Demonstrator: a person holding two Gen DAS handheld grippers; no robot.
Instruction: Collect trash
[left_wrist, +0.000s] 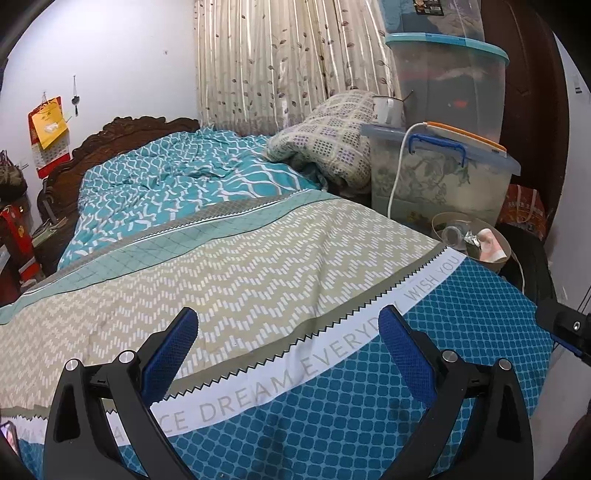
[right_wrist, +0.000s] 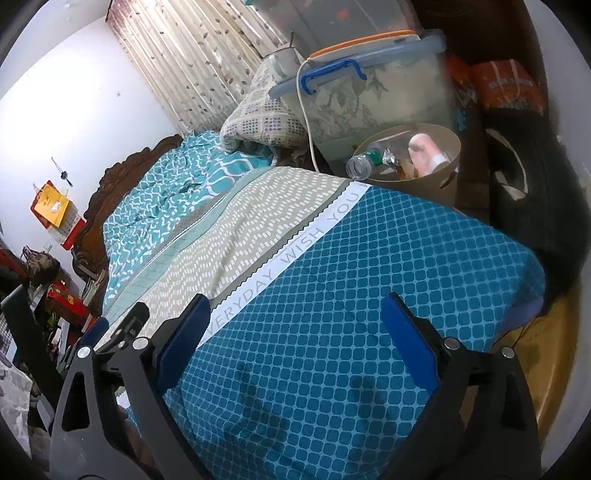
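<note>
Right tool (right_wrist: 291, 317) wide apart, empty, over blue bedspread (right_wrist: 369, 280). Left tool (left_wrist: 288, 332) likewise spread, nothing between pads, above same cover. Bin (right_wrist: 436, 184) ahead-right of right tool, beside bed edge; bottle (right_wrist: 364, 164), foil wrapper (right_wrist: 389, 157), other trash inside. Lidded box (right_wrist: 369, 92) beyond bin.

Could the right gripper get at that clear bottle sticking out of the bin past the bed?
Probably yes. The right gripper is open and empty, the bedspread ahead looks bare, and the bottle juts over the bin rim toward it.
</note>
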